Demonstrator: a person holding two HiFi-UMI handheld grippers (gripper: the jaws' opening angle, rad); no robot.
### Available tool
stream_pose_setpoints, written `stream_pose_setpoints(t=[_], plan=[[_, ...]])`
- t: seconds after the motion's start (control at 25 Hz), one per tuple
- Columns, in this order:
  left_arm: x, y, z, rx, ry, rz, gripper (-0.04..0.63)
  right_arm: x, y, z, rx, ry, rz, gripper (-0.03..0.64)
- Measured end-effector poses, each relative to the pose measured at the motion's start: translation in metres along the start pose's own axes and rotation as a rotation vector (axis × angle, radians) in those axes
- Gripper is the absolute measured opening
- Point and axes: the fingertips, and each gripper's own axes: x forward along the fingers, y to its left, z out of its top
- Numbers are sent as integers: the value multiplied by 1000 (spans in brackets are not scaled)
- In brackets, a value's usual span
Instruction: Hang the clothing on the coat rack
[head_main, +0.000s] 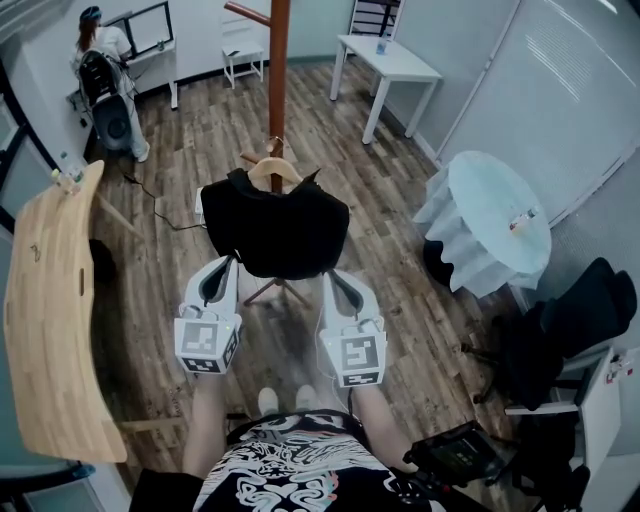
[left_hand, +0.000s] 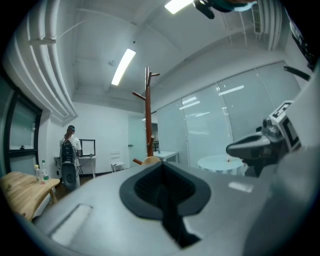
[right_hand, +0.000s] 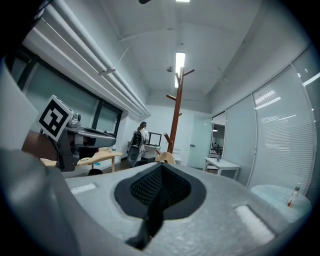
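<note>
Over in the upper left of the head view a person (head_main: 105, 50) stands with their back to us at a desk, facing a monitor (head_main: 140, 30), a black pack (head_main: 97, 72) on their back. A pale curved wooden table (head_main: 50, 330) runs down the left edge, with bottles (head_main: 68, 178) at its far end. A dark cable (head_main: 150, 200) trails over the plank floor (head_main: 200, 130). At top centre stands a small white chair (head_main: 243, 55), and just right of it a white table (head_main: 395, 65) carrying a bottle (head_main: 382, 44). A round table (head_main: 480, 200) under a white cloth fills the right side, beside the frosted glass wall (head_main: 570, 90). A black office chair (head_main: 565, 330) sits at lower right.
</note>
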Motion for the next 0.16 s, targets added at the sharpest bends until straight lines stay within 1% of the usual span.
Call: stream_pose_setpoints(t=[0.16], plan=[[-1,0,2,1,-1,-1,-11,-1,0,1,-4,0,6,-2]])
